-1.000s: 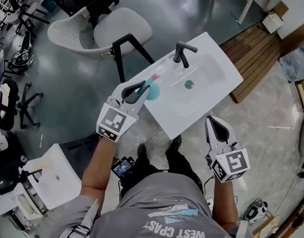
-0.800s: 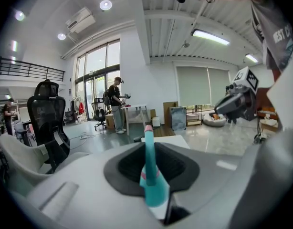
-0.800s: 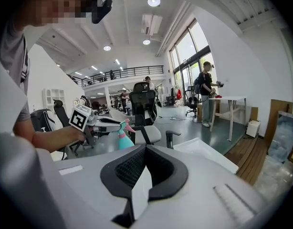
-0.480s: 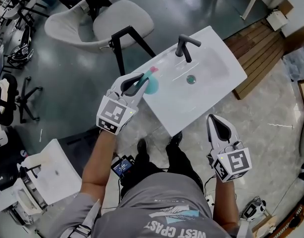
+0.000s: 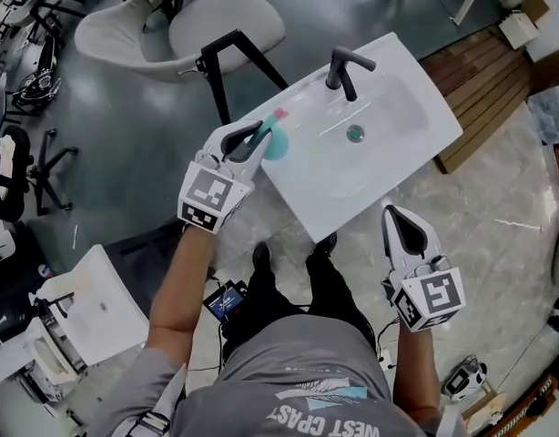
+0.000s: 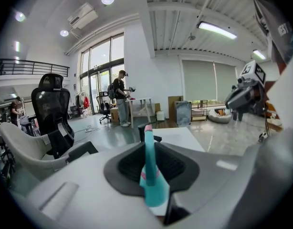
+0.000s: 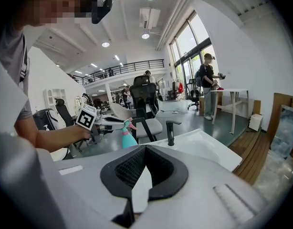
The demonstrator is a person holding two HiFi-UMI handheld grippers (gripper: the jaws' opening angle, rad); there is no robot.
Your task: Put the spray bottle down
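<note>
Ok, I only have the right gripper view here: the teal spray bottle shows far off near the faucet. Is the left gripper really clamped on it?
Observer: Yes. The left gripper view shows the left gripper with its jaws closed on the spray bottle, which stands upright between them.
Operator: Is it resting on the sink?
Observer: Head view puts it over the sink's left corner; contact cannot be judged.
Operator: And the right gripper?
Observer: Off the sink, over the floor beside its near edge.

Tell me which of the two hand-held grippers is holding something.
The left hand-held gripper: its jaws clamp the teal spray bottle. The right hand-held gripper is shut on nothing.
</note>
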